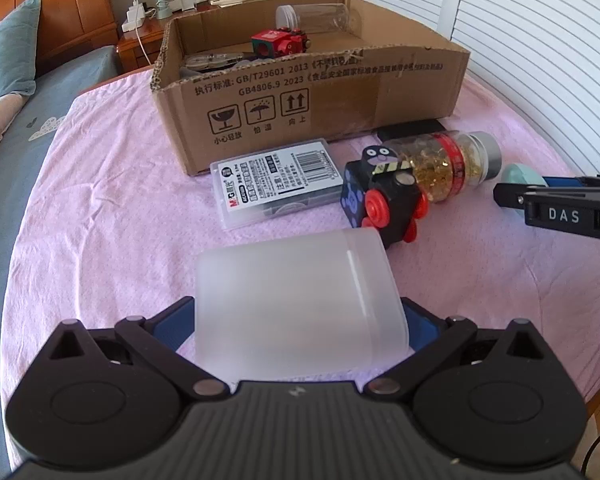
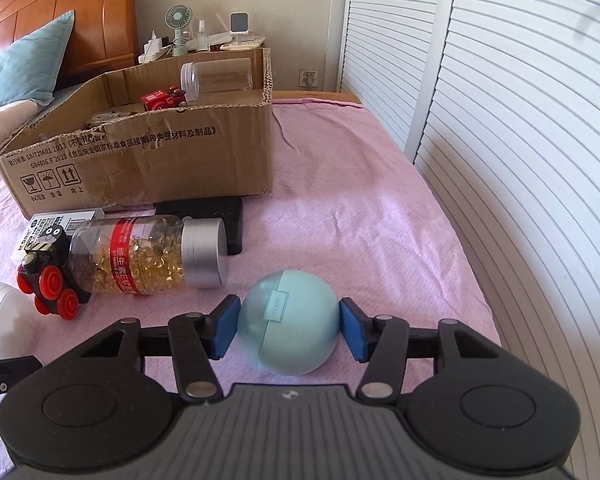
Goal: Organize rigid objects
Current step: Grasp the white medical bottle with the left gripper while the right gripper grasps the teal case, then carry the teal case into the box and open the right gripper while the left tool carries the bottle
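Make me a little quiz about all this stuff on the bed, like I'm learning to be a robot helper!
1. True or false: the black toy train is inside the cardboard box.
2. What is the right claw squeezing? A: the blue ball. B: a pill bottle. C: a fan.
3. Fill the gap: the left claw holds a frosted jar above a ____ cloth.

Key: 1 false, it lies outside, in front of the box. 2 A. 3 pink.
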A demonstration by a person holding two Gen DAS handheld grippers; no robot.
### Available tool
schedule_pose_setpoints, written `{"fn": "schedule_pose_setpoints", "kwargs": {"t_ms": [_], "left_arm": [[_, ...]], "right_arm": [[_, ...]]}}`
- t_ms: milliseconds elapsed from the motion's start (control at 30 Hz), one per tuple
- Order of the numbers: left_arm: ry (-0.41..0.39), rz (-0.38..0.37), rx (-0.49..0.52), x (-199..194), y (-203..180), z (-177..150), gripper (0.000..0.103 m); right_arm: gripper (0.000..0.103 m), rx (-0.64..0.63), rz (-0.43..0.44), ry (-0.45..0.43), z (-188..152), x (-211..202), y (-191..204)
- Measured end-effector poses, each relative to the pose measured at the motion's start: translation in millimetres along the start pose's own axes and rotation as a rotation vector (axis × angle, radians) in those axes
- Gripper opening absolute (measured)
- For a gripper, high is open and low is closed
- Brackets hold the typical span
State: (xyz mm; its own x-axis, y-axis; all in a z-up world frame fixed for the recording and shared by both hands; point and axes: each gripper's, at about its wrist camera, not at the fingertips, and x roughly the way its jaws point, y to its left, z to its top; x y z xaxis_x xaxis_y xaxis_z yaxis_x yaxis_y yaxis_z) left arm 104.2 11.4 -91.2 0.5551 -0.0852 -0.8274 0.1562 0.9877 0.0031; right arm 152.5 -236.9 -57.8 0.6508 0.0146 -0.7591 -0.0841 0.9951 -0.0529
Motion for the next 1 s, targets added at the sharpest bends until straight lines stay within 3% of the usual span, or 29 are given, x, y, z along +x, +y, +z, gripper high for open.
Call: {"fn": "schedule_pose_setpoints", "kwargs": {"t_ms": [300,500,733,1000], "left_arm": [[-0.014,0.0,-0.03,-6,3,6,0.099],[-0.012,-0.024,-0.04,-7,5,9,0.085],[-0.009,-0.066,-0.028,-9,8,11,0.085],[-0.036,-0.084,0.061,-27,8,22,0.084]], "right_arm": [[0.058,-0.041,0.017,-0.008,0,1,5],[0.059,-0.03,0.021,0.006,1,-1,4],[0.058,-0.048,0.052,0.02,3,-2,3],[0.058,-0.151,0.095,0.013,8,-16,3]]}}
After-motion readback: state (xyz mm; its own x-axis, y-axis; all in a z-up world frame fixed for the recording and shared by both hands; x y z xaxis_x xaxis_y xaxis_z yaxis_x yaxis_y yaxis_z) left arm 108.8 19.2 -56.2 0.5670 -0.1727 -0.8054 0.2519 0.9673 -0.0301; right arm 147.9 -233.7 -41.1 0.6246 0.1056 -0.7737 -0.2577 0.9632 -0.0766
